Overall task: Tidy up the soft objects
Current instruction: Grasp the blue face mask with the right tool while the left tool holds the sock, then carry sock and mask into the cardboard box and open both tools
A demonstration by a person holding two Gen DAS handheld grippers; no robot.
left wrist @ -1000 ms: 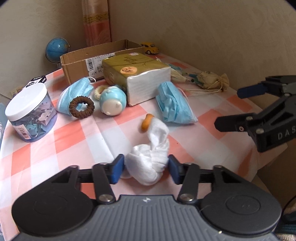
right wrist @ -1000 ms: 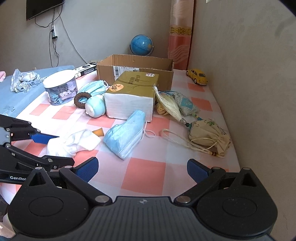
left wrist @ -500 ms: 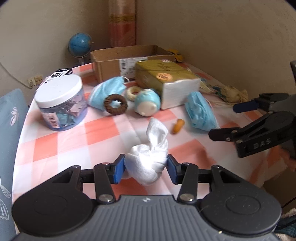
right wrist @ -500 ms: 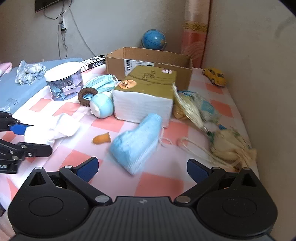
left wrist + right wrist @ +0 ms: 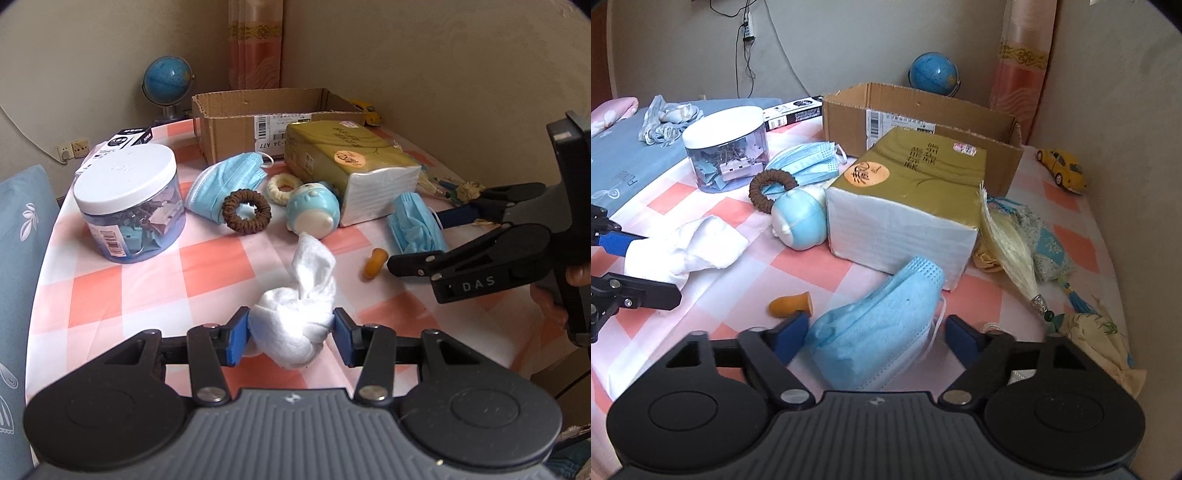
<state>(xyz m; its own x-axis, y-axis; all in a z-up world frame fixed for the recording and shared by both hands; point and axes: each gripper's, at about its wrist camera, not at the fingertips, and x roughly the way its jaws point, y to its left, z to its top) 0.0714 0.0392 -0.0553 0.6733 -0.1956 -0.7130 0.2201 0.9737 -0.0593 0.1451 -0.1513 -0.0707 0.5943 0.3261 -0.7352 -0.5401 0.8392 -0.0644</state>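
My left gripper (image 5: 290, 336) is shut on a bunched white sock (image 5: 310, 273), whose loose end stands up over the checked tablecloth (image 5: 147, 273). In the right wrist view the sock (image 5: 690, 251) hangs between that gripper's fingers at the left edge. My right gripper (image 5: 875, 332) straddles a stack of blue face masks (image 5: 879, 325) lying in front of the tissue pack (image 5: 905, 221). Its jaws are closing; the left pad is at the masks' edge, while the right pad stands apart beside an ear loop. Another blue mask (image 5: 225, 184) lies near the open cardboard box (image 5: 236, 122).
A brown hair tie (image 5: 246, 211), a cream ring (image 5: 282, 186), a pale blue round toy (image 5: 314, 212) and a small orange piece (image 5: 790, 304) lie mid-table. A clip jar (image 5: 129, 199) stands left. Drawstring pouches (image 5: 1100, 343), a tassel (image 5: 1008, 243), a yellow car (image 5: 1063, 171) and a globe (image 5: 934, 74) sit right and behind.
My right gripper came forward and down until the blue mask stack lay between its fingers, and its jaws narrowed. The left gripper pulled the sock back, uncovering the orange piece.
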